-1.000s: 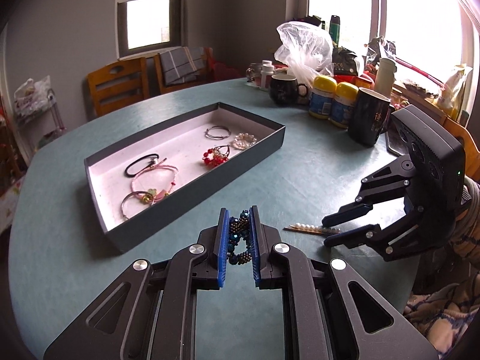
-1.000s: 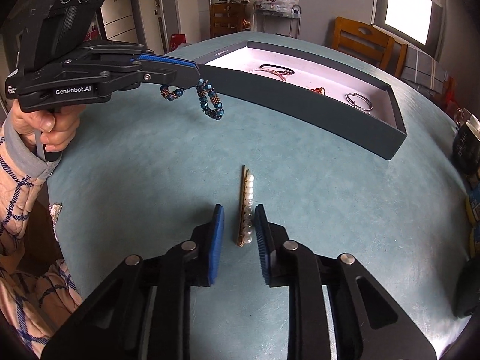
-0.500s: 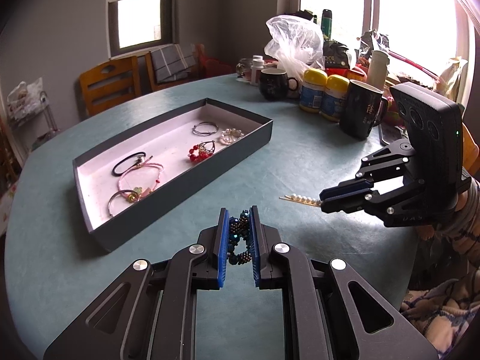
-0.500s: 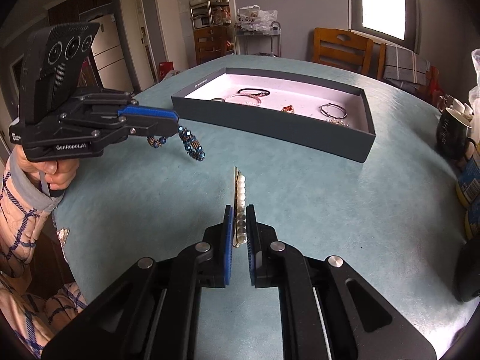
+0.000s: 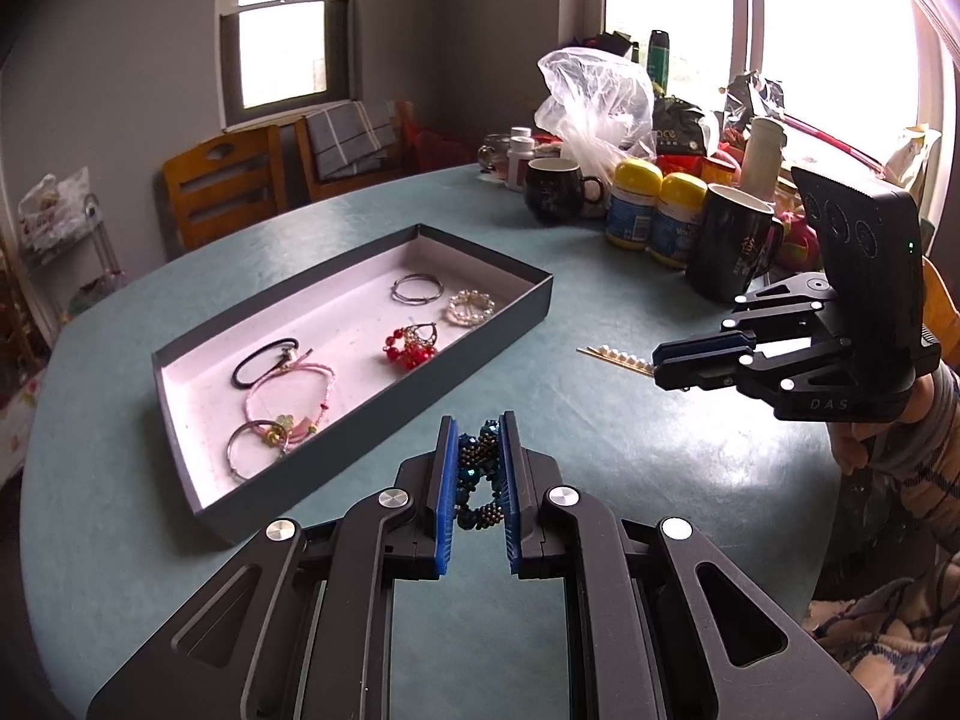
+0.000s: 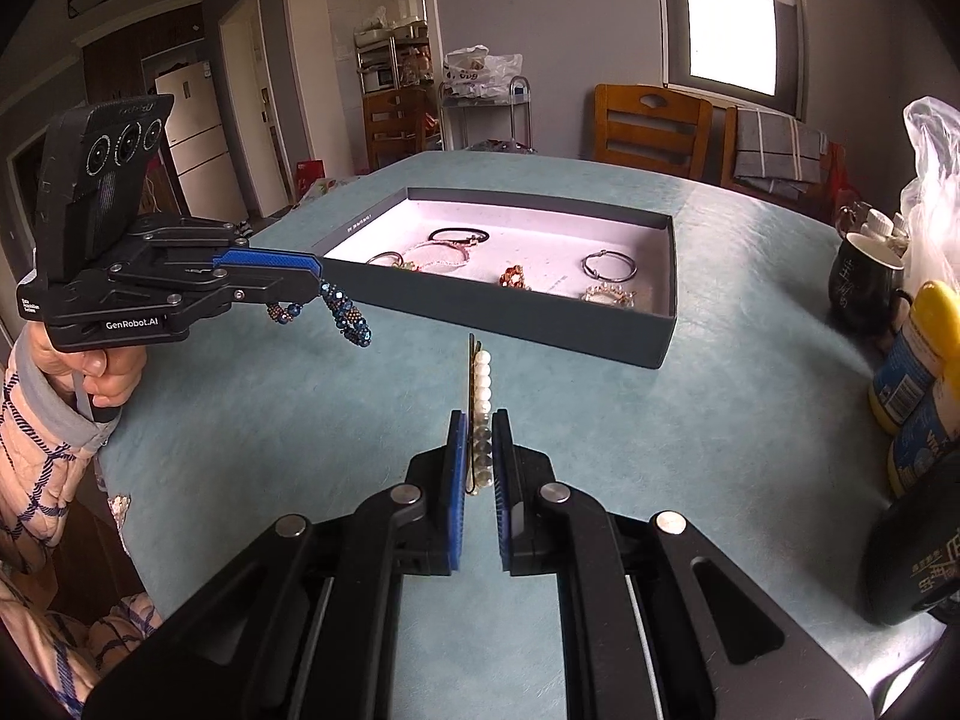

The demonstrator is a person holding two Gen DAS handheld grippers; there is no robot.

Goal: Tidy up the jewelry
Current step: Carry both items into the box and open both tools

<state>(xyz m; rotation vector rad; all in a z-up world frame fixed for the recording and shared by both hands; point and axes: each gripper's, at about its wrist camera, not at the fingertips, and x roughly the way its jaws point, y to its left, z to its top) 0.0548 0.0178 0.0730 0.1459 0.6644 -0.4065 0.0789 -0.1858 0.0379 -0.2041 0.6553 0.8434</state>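
A dark shallow box (image 5: 384, 402) (image 6: 510, 324) with a pale lining lies on the teal table and holds several bracelets, hair ties and earrings. My left gripper (image 5: 477, 438) (image 6: 312, 279) is shut on a blue and bronze beaded bracelet (image 5: 477, 480) (image 6: 348, 318), which dangles above the table near the box's front wall. My right gripper (image 6: 480, 420) (image 5: 657, 363) is shut on a pearl hairpin (image 6: 480, 384) (image 5: 618, 355), held level above the table right of the box. The pin's pearl end sticks out past the fingertips.
Mugs (image 5: 729, 252), yellow-capped jars (image 5: 654, 216), bottles and a plastic bag (image 5: 594, 102) crowd the table's far right side. Wooden chairs (image 5: 222, 186) stand behind the table. A person's hand and checked sleeve (image 6: 54, 420) hold the left gripper.
My right gripper closed on the pearl hairpin and lifted it off the table. The left gripper kept its hold on the beaded bracelet and stayed about where it was.
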